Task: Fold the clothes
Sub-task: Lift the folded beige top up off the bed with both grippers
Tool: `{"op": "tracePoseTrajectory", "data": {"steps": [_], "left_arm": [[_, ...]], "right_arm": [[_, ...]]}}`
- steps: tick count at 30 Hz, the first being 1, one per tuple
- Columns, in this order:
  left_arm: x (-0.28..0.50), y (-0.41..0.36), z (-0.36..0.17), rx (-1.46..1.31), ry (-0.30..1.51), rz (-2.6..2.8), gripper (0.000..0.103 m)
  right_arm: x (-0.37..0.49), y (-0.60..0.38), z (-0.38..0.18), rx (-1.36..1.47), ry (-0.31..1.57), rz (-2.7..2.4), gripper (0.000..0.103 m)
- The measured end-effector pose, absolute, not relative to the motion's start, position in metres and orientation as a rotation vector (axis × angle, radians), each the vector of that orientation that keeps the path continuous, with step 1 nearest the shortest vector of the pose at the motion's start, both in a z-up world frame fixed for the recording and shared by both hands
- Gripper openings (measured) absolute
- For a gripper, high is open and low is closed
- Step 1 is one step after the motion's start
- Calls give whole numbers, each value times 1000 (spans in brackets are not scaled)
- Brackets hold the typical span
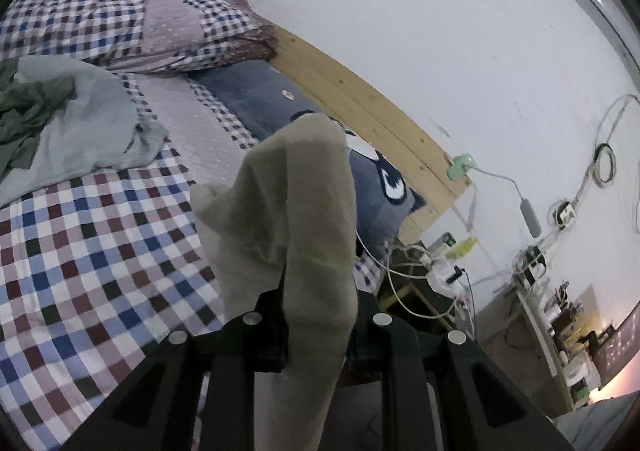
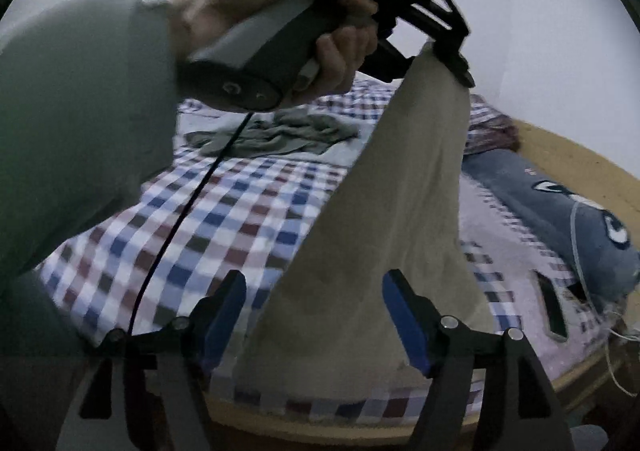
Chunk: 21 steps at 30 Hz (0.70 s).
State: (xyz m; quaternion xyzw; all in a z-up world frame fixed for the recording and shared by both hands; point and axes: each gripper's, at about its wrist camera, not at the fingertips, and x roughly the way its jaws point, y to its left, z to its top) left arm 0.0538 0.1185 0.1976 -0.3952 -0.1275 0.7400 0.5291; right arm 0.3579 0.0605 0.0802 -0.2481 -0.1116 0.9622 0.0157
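Note:
A beige garment [image 1: 304,211] is pinched between the fingers of my left gripper [image 1: 320,315], which is shut on it and holds it up above the checked bed [image 1: 100,251]. In the right wrist view a hand [image 2: 340,47] carries the left gripper [image 2: 456,65] high up, and the beige garment [image 2: 400,211] hangs from it down to the bed's near edge. My right gripper [image 2: 314,311] is open, its blue pads [image 2: 224,311] spread on either side of the hanging cloth's lower part. I cannot tell whether the pads touch the cloth.
A crumpled dark green garment [image 1: 36,111] lies on a pale grey-green one [image 1: 92,139] at the far side of the bed [image 2: 240,231]. A blue cartoon pillow [image 1: 380,179] rests against the wooden headboard [image 1: 360,99]. Cables and a cluttered desk [image 1: 532,291] stand beside the bed.

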Motion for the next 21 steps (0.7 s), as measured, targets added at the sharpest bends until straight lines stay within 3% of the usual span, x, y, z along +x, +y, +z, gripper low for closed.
{"op": "tracePoseTrajectory", "data": {"steps": [13,15,17,18,21], "left_arm": [[75,122,210,-966,-293,1778,20],[66,113,206,-978,-341,1800,20],[56,101,202,-993,-407,1826,19],[52,96,199,-1004,-438,1828,19],[38,80,189,-1038,-529,1835,19]], "right_arm": [[312,53,77,-852,-434,2718,71],[311,55,75,-887,-461,2713,52],[312,63,75,-925,-477,2730,42],[311,67,76,-932,-501,2728,29],[308,78,83,-965,-541,2726,11]]}}
